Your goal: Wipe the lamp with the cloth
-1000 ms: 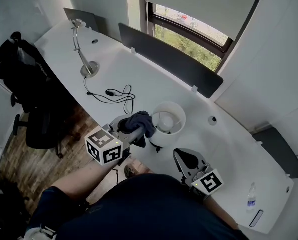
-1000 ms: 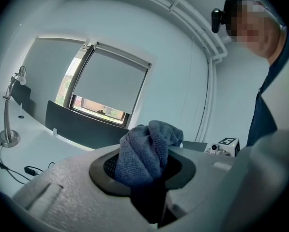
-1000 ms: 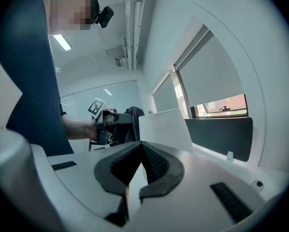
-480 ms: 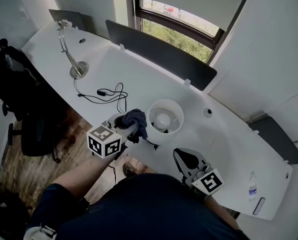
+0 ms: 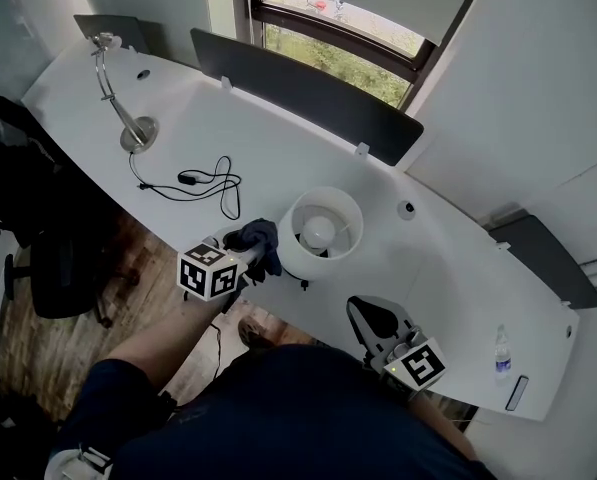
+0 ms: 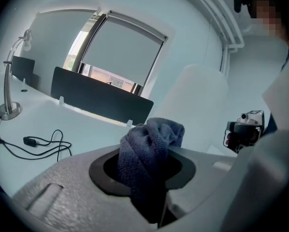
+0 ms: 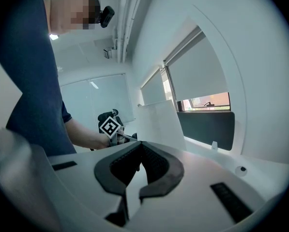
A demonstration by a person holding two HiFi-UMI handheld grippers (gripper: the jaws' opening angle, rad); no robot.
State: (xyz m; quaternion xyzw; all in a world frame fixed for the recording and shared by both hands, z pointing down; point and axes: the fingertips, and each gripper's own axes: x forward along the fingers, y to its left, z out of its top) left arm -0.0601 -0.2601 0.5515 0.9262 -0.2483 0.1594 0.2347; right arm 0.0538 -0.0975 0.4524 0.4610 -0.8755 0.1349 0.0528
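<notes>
A white table lamp (image 5: pixel 320 230) with a round open shade stands near the desk's front edge; its bulb shows from above. My left gripper (image 5: pixel 246 255) is just left of the shade, shut on a bunched dark blue cloth (image 5: pixel 257 239) that reaches the shade's left side. In the left gripper view the cloth (image 6: pixel 150 144) bulges up between the jaws, with the white lamp shade (image 6: pixel 195 98) right behind it. My right gripper (image 5: pixel 374 320) hangs over the desk's front edge to the lamp's right, shut with nothing in it. Its dark fingertips (image 7: pixel 145 151) meet, and the lamp shade (image 7: pixel 156 122) stands beyond them.
A metal desk lamp (image 5: pixel 118 98) stands at the desk's far left, with a black cable (image 5: pixel 193 183) coiled beside it. A dark divider panel (image 5: pixel 303 83) runs along the back edge under the window. A small bottle (image 5: pixel 502 352) stands at the right end. A black chair (image 5: pixel 28 208) is on the left.
The head view has swung, so the whole scene sits further left and up. The left gripper with the cloth has stayed at the shade's left side. The right gripper has not moved.
</notes>
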